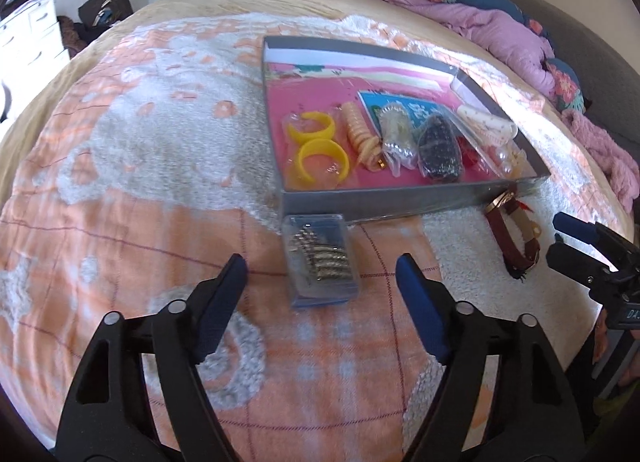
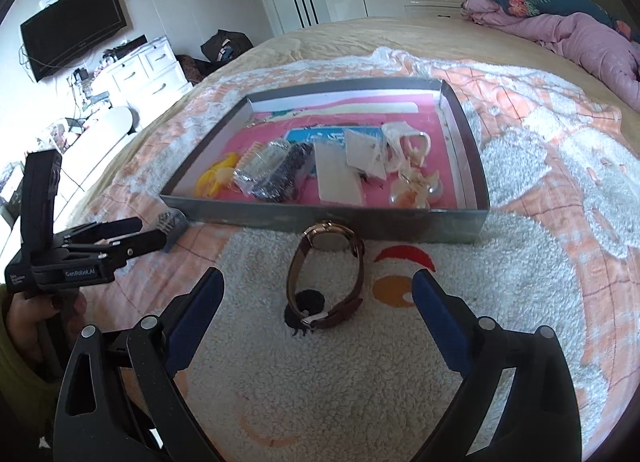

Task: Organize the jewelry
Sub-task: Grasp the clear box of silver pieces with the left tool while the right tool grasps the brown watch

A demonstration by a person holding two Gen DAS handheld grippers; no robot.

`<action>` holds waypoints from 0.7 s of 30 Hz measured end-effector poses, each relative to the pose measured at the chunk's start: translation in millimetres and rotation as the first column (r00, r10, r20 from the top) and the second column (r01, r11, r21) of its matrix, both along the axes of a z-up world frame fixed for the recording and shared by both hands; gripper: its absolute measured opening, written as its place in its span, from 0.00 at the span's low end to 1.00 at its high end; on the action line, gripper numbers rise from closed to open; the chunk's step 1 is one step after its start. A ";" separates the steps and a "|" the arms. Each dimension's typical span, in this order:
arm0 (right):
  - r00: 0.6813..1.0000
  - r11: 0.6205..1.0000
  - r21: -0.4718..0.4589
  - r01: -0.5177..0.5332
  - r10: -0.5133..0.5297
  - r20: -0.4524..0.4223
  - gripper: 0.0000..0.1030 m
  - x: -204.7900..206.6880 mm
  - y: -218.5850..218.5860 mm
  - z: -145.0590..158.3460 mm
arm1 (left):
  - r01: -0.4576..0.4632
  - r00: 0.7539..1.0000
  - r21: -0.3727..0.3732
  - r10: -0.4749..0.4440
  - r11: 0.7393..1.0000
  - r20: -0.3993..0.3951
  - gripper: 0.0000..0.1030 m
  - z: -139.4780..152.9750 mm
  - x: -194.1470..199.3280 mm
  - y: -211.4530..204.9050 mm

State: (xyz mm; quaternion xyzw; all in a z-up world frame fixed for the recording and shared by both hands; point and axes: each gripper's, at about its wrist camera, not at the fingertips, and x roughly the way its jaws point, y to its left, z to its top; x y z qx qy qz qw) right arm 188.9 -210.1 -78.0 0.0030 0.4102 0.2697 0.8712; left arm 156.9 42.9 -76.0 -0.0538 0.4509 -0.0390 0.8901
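The grey tray (image 2: 256, 217) is sitting on the blanket, holding bagged pieces. Just before its front wall the watch (image 2: 326, 282) is lying, light, its strap loop stiff enough to pinch. The clear box (image 1: 320, 258) of chains, likely slippery, is showing fully only in the left view. The left gripper (image 1: 320, 278) and right gripper (image 2: 318, 294) are both gaping, holding nothing.

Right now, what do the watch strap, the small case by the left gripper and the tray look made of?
Watch strap: brown, matte, likely leather or imitation; it holds a stiff loop.
Small case: clear hard plastic; the metallic pieces inside show through.
Tray: looks like grey cardboard, given its thin flat walls with folded corners, though I can't be sure.
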 end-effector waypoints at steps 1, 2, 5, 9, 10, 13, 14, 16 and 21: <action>1.000 1.000 -0.001 0.001 -0.001 -0.003 0.91 1.3 1.1 -2.4 | 0.004 1.000 0.013 -0.004 1.000 -0.004 0.63 -2.1 1.6 -2.5; 1.000 1.000 -0.008 0.003 -0.003 -0.008 0.91 3.1 2.9 -6.5 | 0.006 1.000 0.022 -0.005 1.000 -0.006 0.60 -3.6 3.0 -4.1; 1.000 0.999 -0.030 0.013 -0.013 -0.018 0.91 8.3 7.0 -14.5 | 0.010 1.000 0.055 -0.010 0.998 -0.001 0.43 -6.7 5.8 -8.0; 0.999 0.998 -0.043 0.035 -0.036 -0.030 0.91 18.7 14.0 -25.6 | 0.012 1.000 0.065 -0.013 0.998 0.008 0.24 -6.2 5.9 -7.0; 0.999 0.998 -0.053 0.042 -0.043 -0.024 0.91 22.0 16.5 -28.2 | 0.013 1.000 0.056 -0.013 0.998 0.008 0.24 -5.9 5.5 -6.3; 0.999 0.996 -0.075 0.046 -0.047 -0.015 0.92 27.9 23.8 -33.0 | 0.022 1.000 0.048 -0.023 0.999 0.013 0.24 -4.0 4.0 -6.7; 0.999 0.996 -0.084 0.039 -0.039 -0.006 0.91 29.2 27.1 -34.6 | 0.026 1.000 0.043 -0.027 0.999 0.015 0.24 -3.1 3.3 -7.3; 0.999 0.993 -0.116 0.032 -0.030 0.016 0.81 29.5 31.6 -36.4 | 0.034 0.999 0.035 -0.034 0.999 0.018 0.23 -2.1 2.4 -8.8; 0.998 0.991 -0.128 -0.035 0.041 0.045 0.46 23.1 32.4 -35.0 | 0.044 0.998 0.023 -0.045 0.999 0.039 0.23 5.0 -4.7 -11.1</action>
